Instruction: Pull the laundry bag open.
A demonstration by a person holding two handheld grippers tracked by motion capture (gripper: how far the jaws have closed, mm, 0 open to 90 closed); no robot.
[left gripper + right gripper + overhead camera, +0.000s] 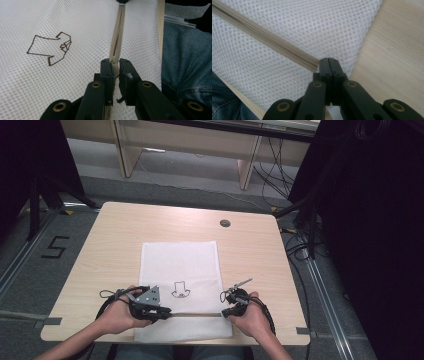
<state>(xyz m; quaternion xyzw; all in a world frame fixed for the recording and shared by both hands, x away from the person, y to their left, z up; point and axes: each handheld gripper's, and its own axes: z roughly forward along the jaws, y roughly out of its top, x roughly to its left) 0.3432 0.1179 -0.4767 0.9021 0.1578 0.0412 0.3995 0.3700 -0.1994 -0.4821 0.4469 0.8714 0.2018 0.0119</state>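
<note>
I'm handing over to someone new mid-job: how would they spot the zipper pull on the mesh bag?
On the wooden table lies a white mesh bag printed with a small dark outline figure. A beige zipper crosses its near end. The zipper pull sits at that line's left end, pinched in the left gripper, unlike the plain tape end at the right gripper.

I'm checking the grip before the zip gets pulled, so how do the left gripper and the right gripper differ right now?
The left gripper pinches the beige zipper's pull; the right gripper clamps the mesh bag at the zipper's end, jaws fully together. The left sits at the bag's left edge, the right at its right edge. Both are shut.
</note>
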